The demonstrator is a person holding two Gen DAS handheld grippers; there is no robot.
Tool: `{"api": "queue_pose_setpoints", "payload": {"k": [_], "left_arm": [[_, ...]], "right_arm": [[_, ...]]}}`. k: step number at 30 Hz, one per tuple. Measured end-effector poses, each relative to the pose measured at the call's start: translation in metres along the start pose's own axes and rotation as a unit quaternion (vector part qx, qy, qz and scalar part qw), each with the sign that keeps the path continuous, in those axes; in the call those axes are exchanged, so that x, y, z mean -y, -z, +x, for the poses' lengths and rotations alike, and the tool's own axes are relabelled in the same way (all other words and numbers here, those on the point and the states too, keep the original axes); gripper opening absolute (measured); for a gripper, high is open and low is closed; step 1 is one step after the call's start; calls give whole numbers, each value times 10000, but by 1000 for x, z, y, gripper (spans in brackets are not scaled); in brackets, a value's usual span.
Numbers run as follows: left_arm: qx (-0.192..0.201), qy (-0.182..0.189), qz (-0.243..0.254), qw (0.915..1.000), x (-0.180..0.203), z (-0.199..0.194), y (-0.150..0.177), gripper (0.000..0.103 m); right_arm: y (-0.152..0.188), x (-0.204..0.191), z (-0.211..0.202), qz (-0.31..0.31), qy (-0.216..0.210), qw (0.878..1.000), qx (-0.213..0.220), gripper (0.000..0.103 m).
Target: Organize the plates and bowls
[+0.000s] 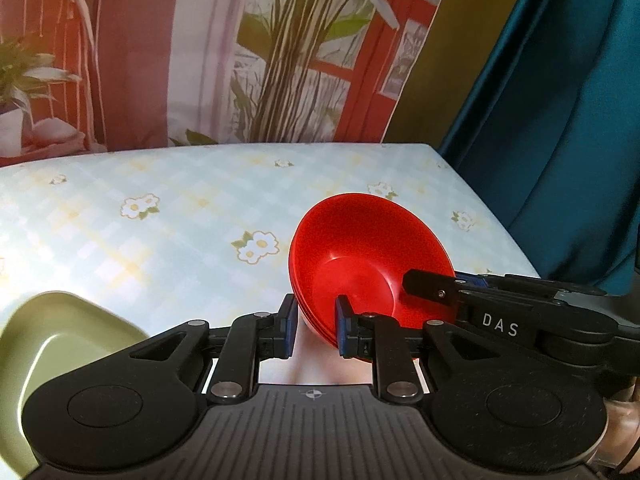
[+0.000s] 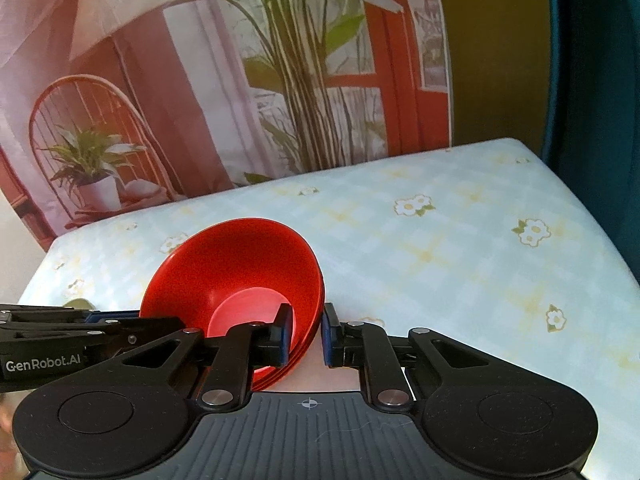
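A nested stack of red bowls (image 1: 360, 248) hangs tilted just above the flowered tablecloth, its open side facing me. My left gripper (image 1: 316, 320) is shut on the stack's near left rim, one pad inside and one outside. In the right wrist view the same red bowls (image 2: 240, 264) sit left of centre, and my right gripper (image 2: 307, 330) is shut on their right rim. Each gripper shows in the other's view: the right gripper (image 1: 432, 284) comes in from the right, the left gripper (image 2: 132, 328) from the left. A green plate (image 1: 60, 340) lies at the lower left.
The table (image 1: 160, 220) has a pale blue checked cloth with daisies. A printed backdrop with plants and a red door (image 1: 280, 60) stands along its far edge. A teal curtain (image 1: 560, 120) hangs past the table's right edge.
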State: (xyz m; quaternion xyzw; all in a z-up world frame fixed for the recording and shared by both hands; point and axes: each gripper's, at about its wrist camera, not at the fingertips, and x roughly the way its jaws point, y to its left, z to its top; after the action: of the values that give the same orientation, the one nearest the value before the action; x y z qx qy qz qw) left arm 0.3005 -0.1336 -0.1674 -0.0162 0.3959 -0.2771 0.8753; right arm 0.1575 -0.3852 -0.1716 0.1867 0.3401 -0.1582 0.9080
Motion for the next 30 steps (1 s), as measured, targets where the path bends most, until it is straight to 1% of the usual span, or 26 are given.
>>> {"api": "queue_pose_setpoints", "payload": {"k": [6, 14, 19, 30], "left_arm": [[143, -3, -12, 9999, -8, -20, 0, 21], [331, -68, -77, 9994, -25, -49, 5, 21], [435, -129, -117, 9989, -35, -63, 8, 21], [530, -264, -419, 9974, -68, -87, 18, 21]], "right_arm": [[-2, -18, -13, -103, -61, 9999, 65, 14], [-3, -50, -21, -273, -163, 9995, 88, 14], [-2, -70, -21, -363, -235, 9990, 69, 14], [0, -114, -13, -602, -415, 9973, -29, 14]]}}
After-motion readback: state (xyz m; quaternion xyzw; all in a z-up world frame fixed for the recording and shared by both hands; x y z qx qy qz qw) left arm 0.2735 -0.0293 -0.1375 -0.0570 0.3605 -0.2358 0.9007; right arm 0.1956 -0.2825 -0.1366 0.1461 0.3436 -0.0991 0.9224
